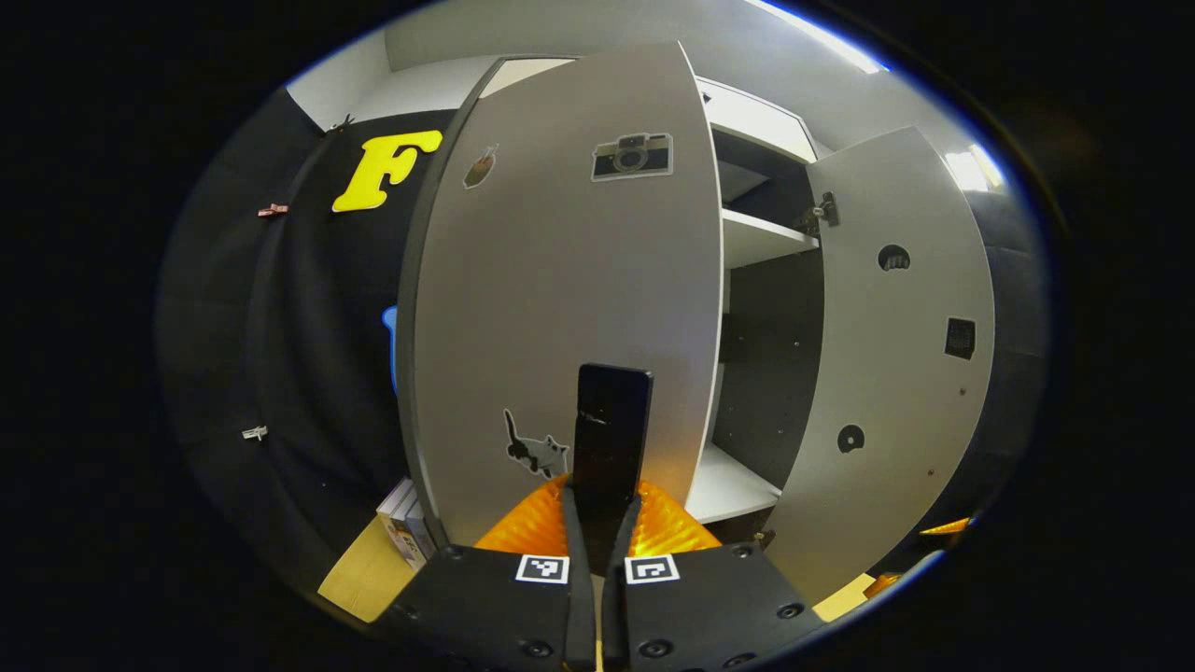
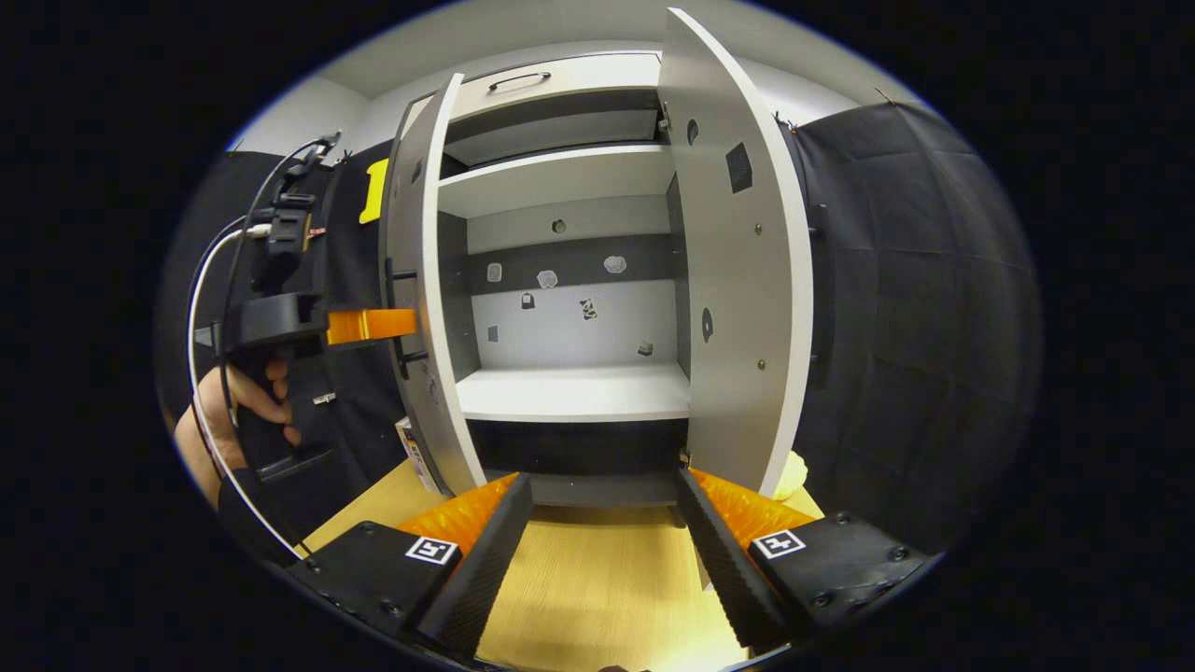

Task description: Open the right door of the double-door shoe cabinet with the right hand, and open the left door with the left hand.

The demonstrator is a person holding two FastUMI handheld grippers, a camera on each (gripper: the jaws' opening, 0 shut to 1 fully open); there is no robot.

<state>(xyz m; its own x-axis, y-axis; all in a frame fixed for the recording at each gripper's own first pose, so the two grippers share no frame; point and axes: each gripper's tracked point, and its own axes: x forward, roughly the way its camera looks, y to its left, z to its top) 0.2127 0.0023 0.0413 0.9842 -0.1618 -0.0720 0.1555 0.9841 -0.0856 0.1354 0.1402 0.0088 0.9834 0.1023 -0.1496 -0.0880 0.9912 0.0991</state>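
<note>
The shoe cabinet (image 2: 569, 392) stands with both doors swung outward. In the left gripper view, the left door (image 1: 560, 280) is right in front of me, and my left gripper (image 1: 602, 509) is shut on its black upright handle (image 1: 611, 429). The right door (image 1: 896, 355) hangs open farther right. In the right gripper view, my right gripper (image 2: 602, 485) is open, low in front of the cabinet, holding nothing, a short way off the right door (image 2: 738, 280). The left gripper (image 2: 369, 325), held by a hand (image 2: 238, 401), sits at the left door's (image 2: 415, 280) outer face.
White shelves (image 2: 569, 173) show inside the cabinet, with a drawer (image 2: 551, 79) on top. The cabinet rests on a light wooden surface (image 2: 597, 579). A small stack of boxes (image 1: 406, 523) lies by the left door's foot. Black cloth walls (image 2: 915, 308) close both sides.
</note>
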